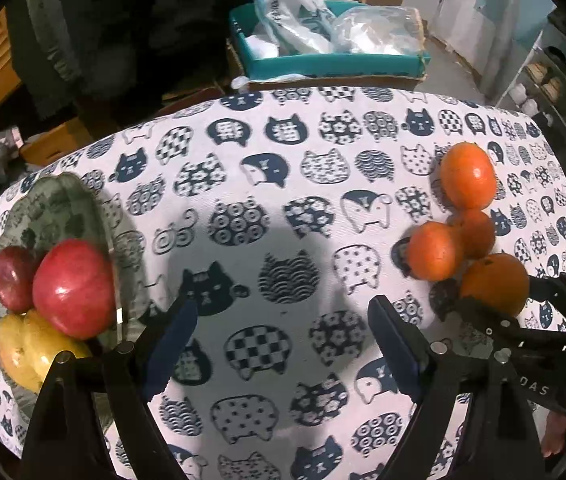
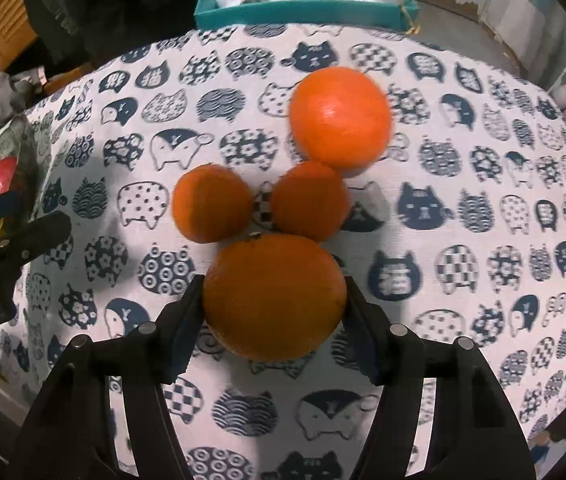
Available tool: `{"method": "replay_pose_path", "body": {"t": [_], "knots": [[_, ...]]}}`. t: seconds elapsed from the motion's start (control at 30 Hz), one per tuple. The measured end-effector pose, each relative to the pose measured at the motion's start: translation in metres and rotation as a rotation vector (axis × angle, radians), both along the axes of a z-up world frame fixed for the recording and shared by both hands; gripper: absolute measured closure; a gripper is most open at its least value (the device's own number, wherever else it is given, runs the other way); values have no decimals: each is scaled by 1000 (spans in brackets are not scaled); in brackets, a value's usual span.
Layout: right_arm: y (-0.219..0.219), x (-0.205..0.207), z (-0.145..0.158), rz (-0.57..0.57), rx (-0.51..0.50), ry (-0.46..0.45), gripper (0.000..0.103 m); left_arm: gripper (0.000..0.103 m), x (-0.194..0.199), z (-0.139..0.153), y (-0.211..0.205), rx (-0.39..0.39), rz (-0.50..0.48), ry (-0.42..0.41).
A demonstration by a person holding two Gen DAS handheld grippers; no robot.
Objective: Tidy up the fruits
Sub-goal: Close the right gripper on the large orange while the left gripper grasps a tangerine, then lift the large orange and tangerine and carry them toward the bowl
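Observation:
Several oranges lie in a cluster on the cat-print tablecloth (image 2: 483, 216). My right gripper (image 2: 275, 312) is shut on the nearest, largest orange (image 2: 273, 296), its pads pressed on both sides. Two smaller oranges (image 2: 213, 202) (image 2: 309, 198) touch it from behind, and another big orange (image 2: 341, 118) lies farthest back. In the left wrist view the same cluster (image 1: 435, 250) sits at the right, with the held orange (image 1: 495, 282). My left gripper (image 1: 283, 320) stands open over bare cloth. A glass plate (image 1: 63, 200) at the left holds two red apples (image 1: 73, 288) and yellow fruit (image 1: 39, 352).
Beyond the table's far edge stands a teal box (image 1: 323, 64) stuffed with plastic bags, on cardboard. Dark clothing hangs at the back left. A shelf unit (image 1: 555, 84) stands at the far right. A person's hand (image 1: 563, 436) shows at the lower right.

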State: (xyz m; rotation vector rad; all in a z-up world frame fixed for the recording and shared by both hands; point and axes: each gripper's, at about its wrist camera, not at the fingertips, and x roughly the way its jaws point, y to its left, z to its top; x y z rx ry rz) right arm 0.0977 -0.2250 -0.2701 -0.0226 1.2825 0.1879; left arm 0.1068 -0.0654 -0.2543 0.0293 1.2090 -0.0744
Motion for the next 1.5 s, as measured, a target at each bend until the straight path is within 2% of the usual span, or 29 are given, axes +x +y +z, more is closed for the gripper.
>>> {"method": "replay_pose_path", "body": {"t": [0.33,0.53,0.77,0.97,1.2,1.27,1.33,1.5], "knots": [[-51,4,7,-112,-18,-32,38,15,12,-4,-39,-39,-74,-3],[-78,8,6,-164,-22,-45,38,15,20,-7,-62,-34,-130,-14],[-86,7,4,-207,-9,-54,38,15,25,-14,-82,-58,-174,-10],[-88,8,2,-219,-4,-57,38,15,28,-23,-97,-47,-212,3],[-88,7,4,-219,1,-59,38,30,26,-27,-103,-59,-228,11],[-87,8,4,-219,2,-60,38,47,26,-29,-104,-64,-236,17],[-85,9,4,-219,2,-63,38,56,25,-30,-104,-88,-243,30],[-83,8,10,-213,1,-75,38,57,23,-25,-99,-108,-220,22]]}}
